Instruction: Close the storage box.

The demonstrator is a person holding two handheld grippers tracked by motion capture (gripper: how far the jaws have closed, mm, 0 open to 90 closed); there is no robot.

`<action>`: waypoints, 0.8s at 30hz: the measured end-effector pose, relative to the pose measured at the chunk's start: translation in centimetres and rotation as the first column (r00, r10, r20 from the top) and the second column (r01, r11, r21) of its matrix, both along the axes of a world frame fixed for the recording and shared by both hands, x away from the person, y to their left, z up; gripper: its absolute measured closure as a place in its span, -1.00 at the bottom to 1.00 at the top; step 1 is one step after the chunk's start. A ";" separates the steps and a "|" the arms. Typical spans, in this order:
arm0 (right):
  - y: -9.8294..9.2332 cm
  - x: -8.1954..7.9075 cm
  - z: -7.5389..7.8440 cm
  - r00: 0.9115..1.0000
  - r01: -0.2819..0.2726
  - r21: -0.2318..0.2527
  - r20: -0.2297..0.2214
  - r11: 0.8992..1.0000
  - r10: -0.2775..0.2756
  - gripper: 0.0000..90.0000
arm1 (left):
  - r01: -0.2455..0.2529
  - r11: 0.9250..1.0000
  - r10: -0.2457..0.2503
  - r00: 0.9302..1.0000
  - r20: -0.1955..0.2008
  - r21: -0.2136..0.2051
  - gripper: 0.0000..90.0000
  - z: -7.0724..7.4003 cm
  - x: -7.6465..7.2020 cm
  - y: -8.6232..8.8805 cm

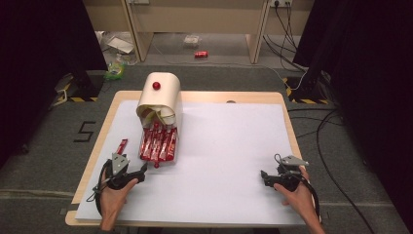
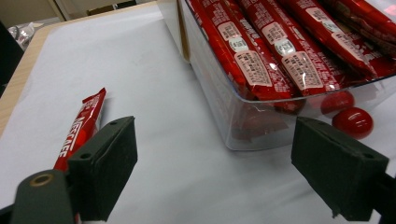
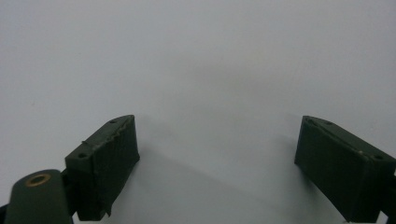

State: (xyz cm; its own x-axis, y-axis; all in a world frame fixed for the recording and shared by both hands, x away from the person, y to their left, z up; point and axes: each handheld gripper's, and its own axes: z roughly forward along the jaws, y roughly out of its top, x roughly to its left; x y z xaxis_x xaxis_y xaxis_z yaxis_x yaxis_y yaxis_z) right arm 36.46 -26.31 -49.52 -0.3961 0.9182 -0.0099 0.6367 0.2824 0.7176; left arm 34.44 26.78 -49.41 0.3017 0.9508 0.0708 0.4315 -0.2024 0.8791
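Red stick (image 2: 80, 129) left of bin (image 2: 261, 126) | left hand-held gripper (image 2: 212, 175) wide open, empty; right hand-held gripper (image 3: 217, 170) likewise | risk: jaw catches bin wall, shoves it.

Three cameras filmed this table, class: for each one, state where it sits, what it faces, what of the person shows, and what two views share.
High view: above the person's side, looking forward and down on the table; both forearms, left tool and right tool show.
Left gripper view: rides the left tool, facing the clear box of red sachets; its open jaws show.
Right gripper view: rides the right tool, facing bare white table; its open jaws show.
Shared: high and left gripper views both show the loose sachet.
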 end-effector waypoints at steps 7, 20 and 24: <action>0.0 0.0 0.0 1.000 0.000 0.000 0.000 1.000 0.000 -0.70 | -0.007 1.000 0.007 1.000 0.029 -0.012 -0.68 0.2 0.6 -0.3; 0.0 0.0 0.0 1.000 0.000 0.000 0.000 1.000 0.000 -0.70 | -0.024 0.999 0.025 0.999 0.041 -0.026 -0.68 0.3 1.2 0.0; 0.0 0.0 0.0 1.000 0.000 0.001 0.000 1.000 0.000 -0.70 | -0.033 0.999 0.034 0.998 0.043 -0.028 -0.68 0.2 1.3 0.0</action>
State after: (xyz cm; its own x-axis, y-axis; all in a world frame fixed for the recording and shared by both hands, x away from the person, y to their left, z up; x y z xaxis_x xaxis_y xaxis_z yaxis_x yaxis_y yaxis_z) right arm 36.46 -26.31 -49.52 -0.3962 0.9181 -0.0094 0.6365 0.2820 0.7179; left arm 35.74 26.78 -49.19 0.2666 0.9621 0.0572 0.3991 -0.1642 0.9021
